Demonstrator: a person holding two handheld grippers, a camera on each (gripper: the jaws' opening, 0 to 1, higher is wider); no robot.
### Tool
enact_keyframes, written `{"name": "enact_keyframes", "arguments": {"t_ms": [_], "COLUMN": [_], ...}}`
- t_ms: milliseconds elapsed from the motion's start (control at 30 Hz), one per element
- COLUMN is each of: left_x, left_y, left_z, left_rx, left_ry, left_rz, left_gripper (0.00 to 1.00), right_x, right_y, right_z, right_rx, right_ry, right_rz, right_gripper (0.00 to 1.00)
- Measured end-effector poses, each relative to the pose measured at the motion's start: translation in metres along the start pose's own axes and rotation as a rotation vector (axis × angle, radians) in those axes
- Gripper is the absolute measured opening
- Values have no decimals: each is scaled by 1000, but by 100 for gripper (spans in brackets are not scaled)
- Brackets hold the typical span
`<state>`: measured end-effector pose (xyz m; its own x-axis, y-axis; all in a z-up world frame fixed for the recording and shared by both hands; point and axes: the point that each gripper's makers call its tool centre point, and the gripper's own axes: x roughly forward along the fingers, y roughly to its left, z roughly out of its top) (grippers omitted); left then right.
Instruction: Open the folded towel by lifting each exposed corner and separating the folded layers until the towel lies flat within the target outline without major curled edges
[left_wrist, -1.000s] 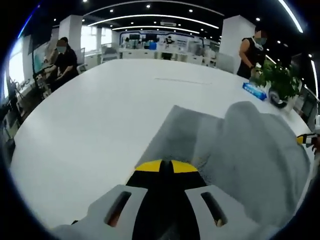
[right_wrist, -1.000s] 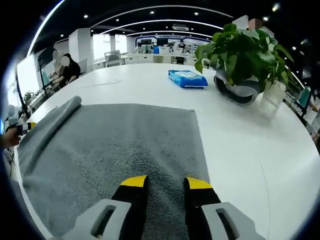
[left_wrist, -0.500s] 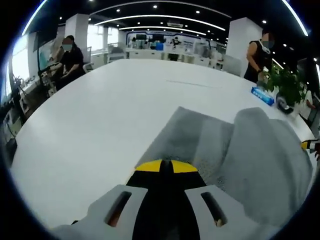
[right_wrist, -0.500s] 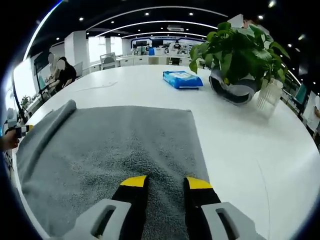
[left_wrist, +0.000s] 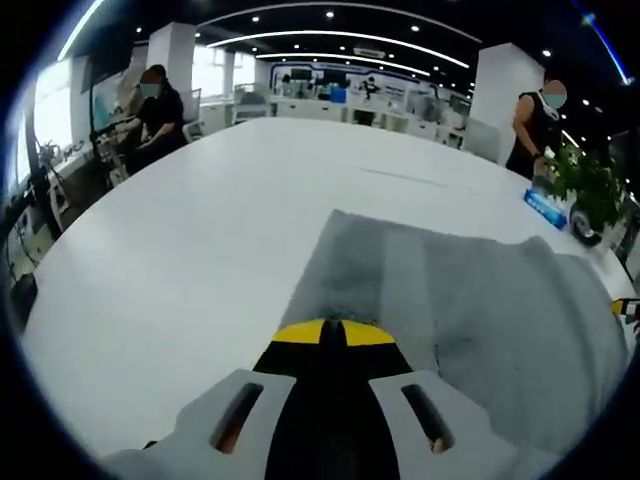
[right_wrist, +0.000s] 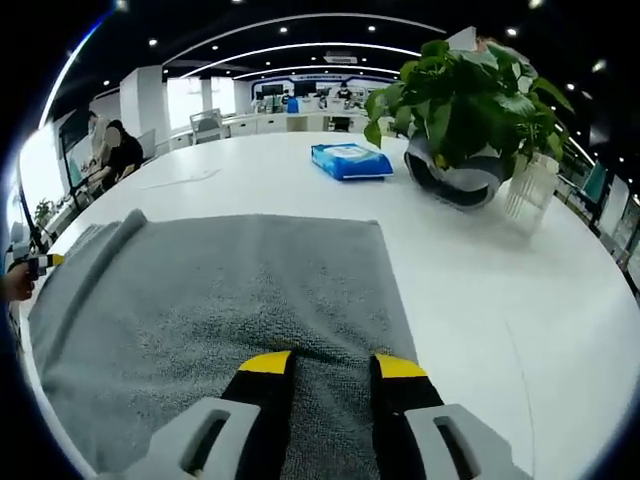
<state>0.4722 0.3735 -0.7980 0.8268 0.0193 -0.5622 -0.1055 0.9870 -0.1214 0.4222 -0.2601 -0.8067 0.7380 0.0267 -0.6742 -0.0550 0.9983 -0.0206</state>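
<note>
My left claw (left_wrist: 332, 332) is pinched tight, tips together right at the towel (left_wrist: 470, 300) edge, though I can't tell if cloth is caught. My right claw (right_wrist: 330, 365) sits parted over the towel (right_wrist: 240, 290), gripping nothing. The grey towel is spread across the white worktop (right_wrist: 500, 290), with a plant (right_wrist: 465, 100) and blue packet (right_wrist: 350, 160) toward the far edge.

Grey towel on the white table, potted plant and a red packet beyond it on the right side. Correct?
Not quite: the packet is blue, not red, as the right gripper view shows. The rest stands: the grey towel lies on the white table, and the potted plant stands beyond it beside the packet.
</note>
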Motion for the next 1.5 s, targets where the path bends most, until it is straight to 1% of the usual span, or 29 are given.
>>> {"name": "enact_keyframes", "arguments": {"t_ms": [233,333,400,667,767,833,867,900,967,1000,1033,1100,1133,1167,1200,1267,1367,1500], "left_x": [10,14,14,14,12,9,5,3,-7,-14,-19,-33,-38,-46,-49,-63,-81,-112], "left_y": [7,9,9,8,3,-6,-12,-15,-25,-31,-35,-44,-47,-53,-54,-63,-75,-98], "left_z": [7,9,10,9,9,12,16,21,34,41,46,51,52,54,55,56,58,59], "left_rx": [0,-3,-1,-17,-15,-35,-42,-46,-64,-78,-84,-80,-79,-82,-83,-76,-68,-74], "left_ry": [-9,-8,-8,-23,-42,-60,-84,-108,-164,-190,-211,-233,-241,-254,-259,-272,-289,-328], "left_rz": [8,5,3,-2,-25,-65,-82,-91,-117,-133,-145,-156,-161,-172,-180,-195,-218,-251], "left_gripper": [4,3,3,3,6,9,11,14,20,21,23,25,26,27,28,29,33,38], "right_x": [5,7,6,10,8,6,6,5,-2,-7,-11,-20,-25,-31,-36,-48,-64,-87], "right_y": [-8,-11,-12,-14,-13,-9,-6,-4,3,7,11,21,23,27,31,40,48,59], "right_z": [3,5,5,8,8,9,13,15,23,32,38,53,56,62,65,70,80,93], "right_rx": [15,24,26,30,35,51,75,84,72,49,42,44,41,38,38,35,37,54], "right_ry": [-2,-3,-5,-18,-22,-36,-60,-67,-98,-130,-155,-216,-228,-256,-270,-301,-361,-435], "right_rz": [-18,-25,-29,-26,-22,-5,12,17,34,38,45,74,73,81,92,116,151,186], "right_gripper": [29,31,33,33,34,39,45,49,49,48,49,49,49,49,49,49,52,56]}}
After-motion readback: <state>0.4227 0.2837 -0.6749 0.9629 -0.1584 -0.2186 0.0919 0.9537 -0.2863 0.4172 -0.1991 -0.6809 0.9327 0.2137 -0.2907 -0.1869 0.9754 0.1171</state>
